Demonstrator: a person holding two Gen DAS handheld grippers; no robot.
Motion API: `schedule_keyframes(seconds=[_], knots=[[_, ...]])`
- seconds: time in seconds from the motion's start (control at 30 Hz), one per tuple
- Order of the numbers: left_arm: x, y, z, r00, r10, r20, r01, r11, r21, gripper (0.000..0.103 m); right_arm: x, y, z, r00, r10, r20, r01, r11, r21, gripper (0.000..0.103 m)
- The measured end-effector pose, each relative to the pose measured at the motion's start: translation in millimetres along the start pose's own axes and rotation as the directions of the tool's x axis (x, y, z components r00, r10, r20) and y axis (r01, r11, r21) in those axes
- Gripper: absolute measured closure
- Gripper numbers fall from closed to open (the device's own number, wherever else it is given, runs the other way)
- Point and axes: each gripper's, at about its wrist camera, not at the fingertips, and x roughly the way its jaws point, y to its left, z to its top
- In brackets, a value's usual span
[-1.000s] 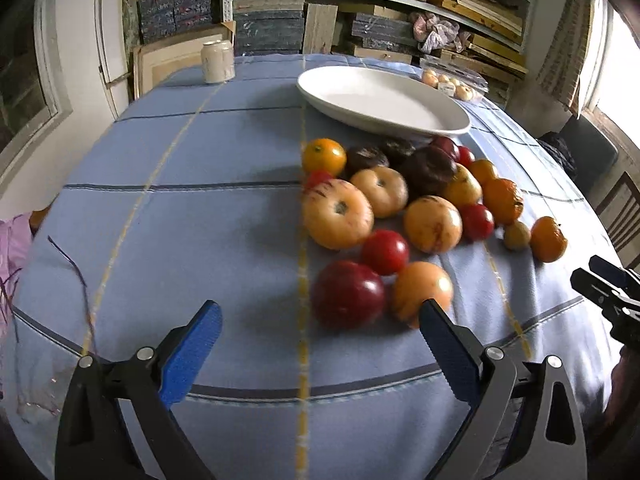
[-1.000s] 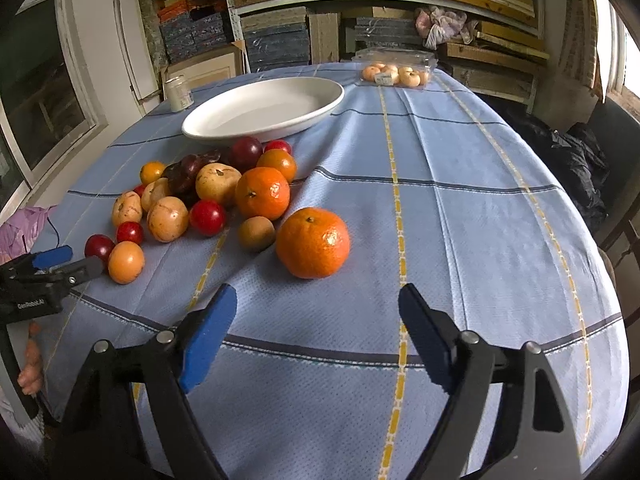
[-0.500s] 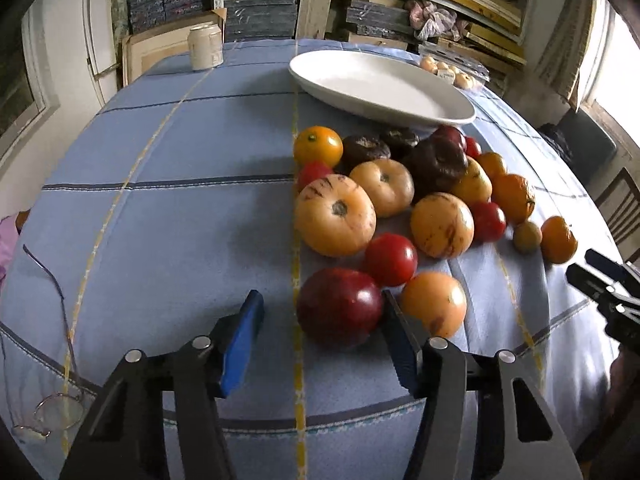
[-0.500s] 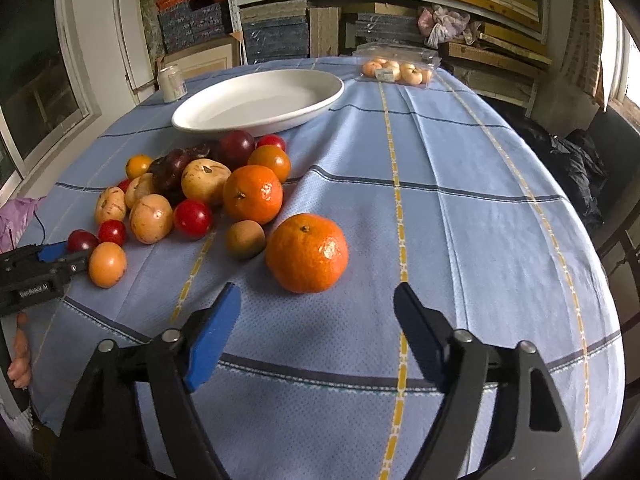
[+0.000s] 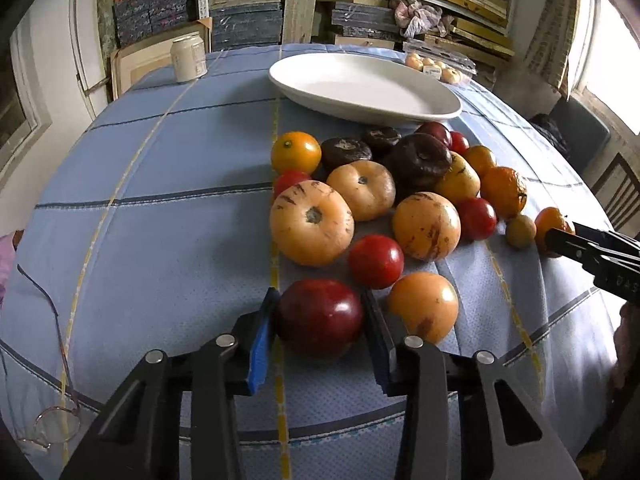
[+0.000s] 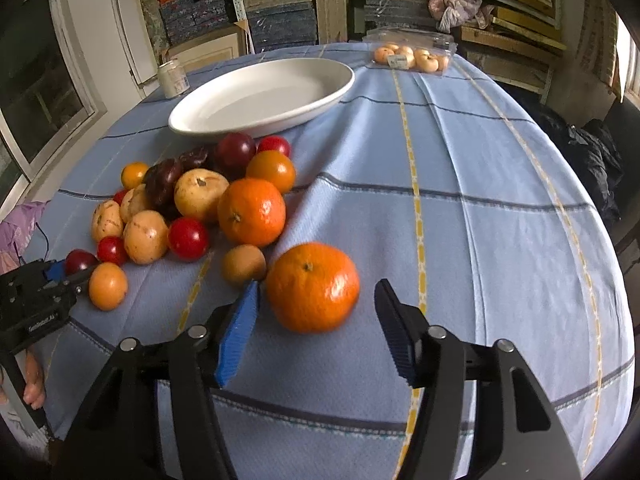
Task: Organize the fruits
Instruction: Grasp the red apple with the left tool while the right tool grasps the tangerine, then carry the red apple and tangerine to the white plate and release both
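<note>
Task barely begun, by my read: white oval dish [image 5: 420, 109] in upper centre of left wrist view holds no fruit; whole fruit pile [image 5: 384, 200] sits on blue checked tablecloth [image 5: 160, 220], mid-frame.

Left gripper [image 5: 318, 322], lower centre: jaws clamped on dark red plum [image 5: 320, 316], pads touching both sides; plum resting on cloth, not lifted.

Right gripper [image 6: 316, 316], lower centre of right wrist view: jaws apart, straddling large mandarin [image 6: 313, 286], gap each side, no contact.

Left to do: all fruit, likely into dish.
</note>
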Motion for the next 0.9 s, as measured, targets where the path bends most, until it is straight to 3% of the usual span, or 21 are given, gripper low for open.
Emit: schedule_keyframes(seconds=[0.1,0.2,0.57,0.9], knots=[[0,4,0,1.0,-0.02,0.003,0.02,1.0,-0.016,0.063,7,-2,2,1.0,0.012,-0.012,-0.012,1.0,0.008,0.046],[-1,2,0,1.0,-0.013,0.004,0.013,1.0,-0.012,0.063,12,-1,1,0.999,0.036,-0.024,-0.036,0.999,0.005,0.054],[-4,5,-3,1.0,-0.011,0.01,0.011,0.999,-0.04,0.063,12,2,-2,0.999,0.033,-0.007,-0.033,0.999,-0.018,0.056],[-30,4,14,0.998,0.01,0.066,-0.01,1.0,-0.012,0.063,-7,-5,3,0.995,0.094,0.01,-0.094,0.995,0.013,0.056]])
